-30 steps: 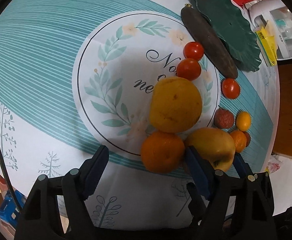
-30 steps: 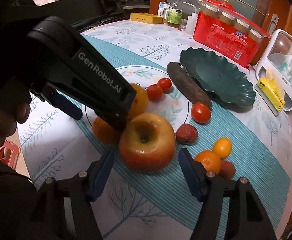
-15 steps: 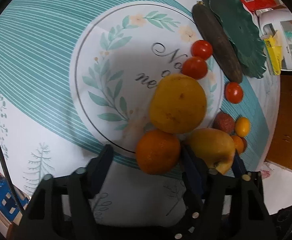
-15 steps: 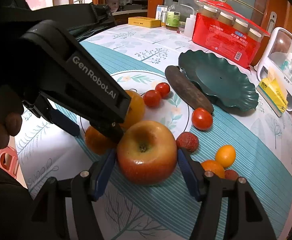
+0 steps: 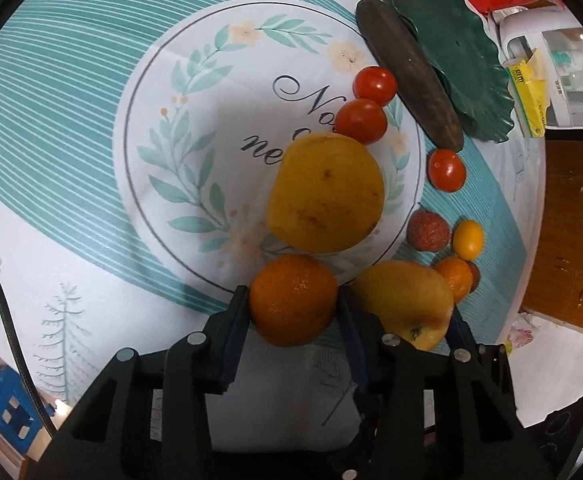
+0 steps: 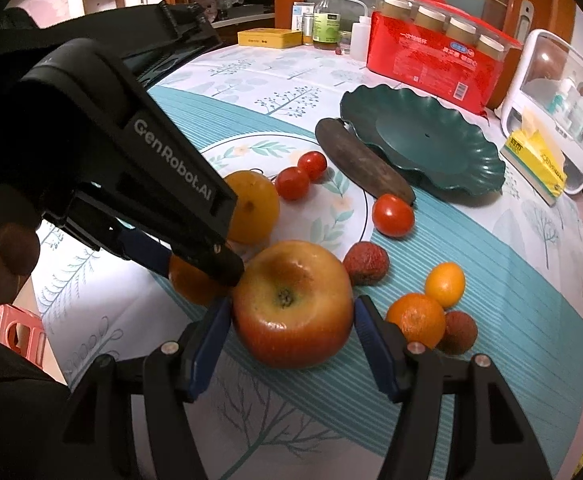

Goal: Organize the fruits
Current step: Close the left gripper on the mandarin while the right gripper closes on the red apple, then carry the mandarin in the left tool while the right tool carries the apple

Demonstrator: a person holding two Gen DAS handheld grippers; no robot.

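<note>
Orange skin was bracketed on both sides by the pads of the left gripper point(image 5: 293, 312), whose jaws were closing on the orange point(image 5: 293, 300); contact appeared to have been made on both flanks, though actual pressure could not be confirmed from the fisheye view. The apple point(image 6: 293, 310) was framed between the jaws of the right gripper point(image 6: 291, 344), held apart, with a sliver of gap seen at each pad. Both fruits were placed near the edge of the surface point(image 6: 251, 420) closest to the person, the orange touching the apple's left side. The green plate point(image 6: 423, 140) was set well apart, toward the far right corner, so each fruit would probably have to be carried away from the person and rightward.
</note>
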